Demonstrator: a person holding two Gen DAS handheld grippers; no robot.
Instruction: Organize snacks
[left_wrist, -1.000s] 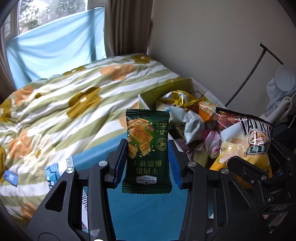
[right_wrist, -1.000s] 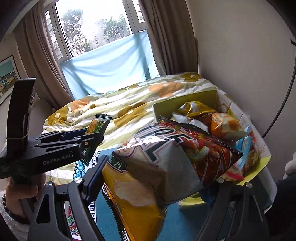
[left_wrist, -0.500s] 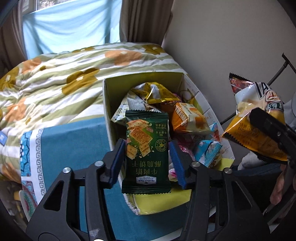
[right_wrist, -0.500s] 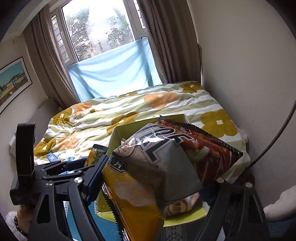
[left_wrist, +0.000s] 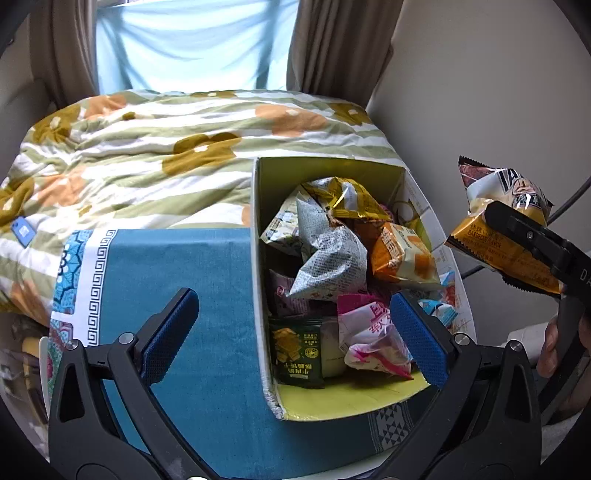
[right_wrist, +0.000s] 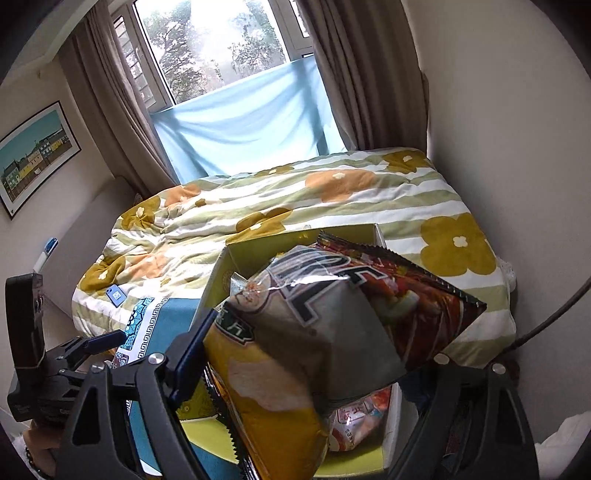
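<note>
Chip bag (right_wrist: 295, 354) blocks rt view of box (right_wrist: 236, 254).

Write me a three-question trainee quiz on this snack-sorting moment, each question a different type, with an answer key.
1. True or false: the left gripper is shut on the green cracker packet.
2. Which bag is the right gripper holding? A) pink packet B) barbecue chip bag C) orange packet
3. Fill in: the green cracker packet lies at the near end of the yellow-lined ____.

Key: 1 false, it is open and empty; 2 B; 3 box.
</note>
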